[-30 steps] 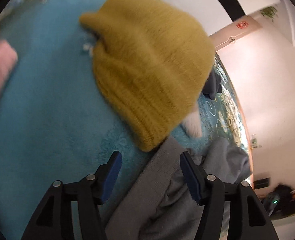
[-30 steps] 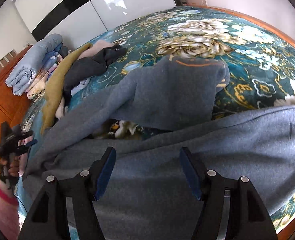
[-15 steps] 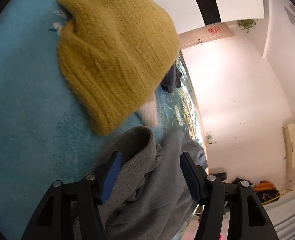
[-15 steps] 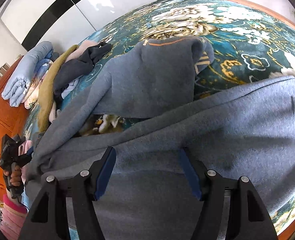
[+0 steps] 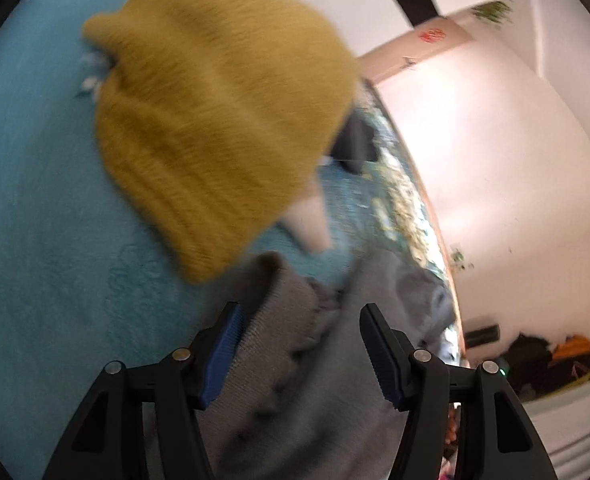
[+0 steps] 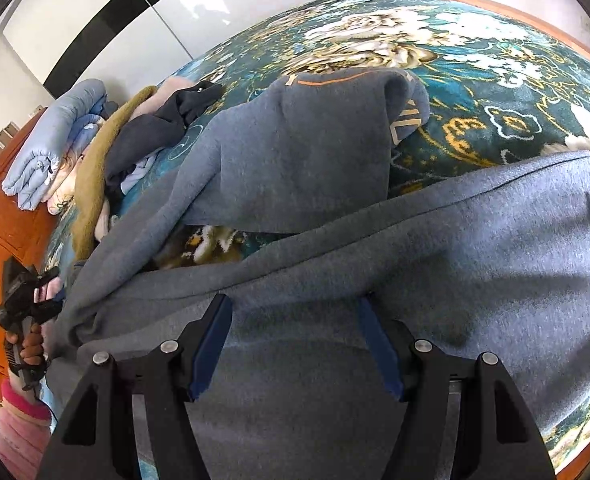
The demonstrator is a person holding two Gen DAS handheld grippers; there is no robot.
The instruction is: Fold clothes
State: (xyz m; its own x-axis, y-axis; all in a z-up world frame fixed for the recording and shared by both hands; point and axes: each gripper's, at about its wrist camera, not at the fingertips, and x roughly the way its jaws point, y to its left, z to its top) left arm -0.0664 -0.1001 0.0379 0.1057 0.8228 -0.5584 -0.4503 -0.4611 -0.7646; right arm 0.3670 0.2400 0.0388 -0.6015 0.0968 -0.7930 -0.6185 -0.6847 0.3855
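Lying rumpled across the floral bedspread [image 6: 495,80], grey sweatshirt [image 6: 455,280] barely begun, one flap turned over. Left gripper [image 5: 299,344] and right gripper [image 6: 295,336] both spread wide, gripping nothing

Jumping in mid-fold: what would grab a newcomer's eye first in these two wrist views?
The grey-blue sweater fills the right wrist view, spread over the floral bedspread, with the open right gripper just above it. In the blurred left view, a mustard knit garment lies on teal fabric beyond the open left gripper.
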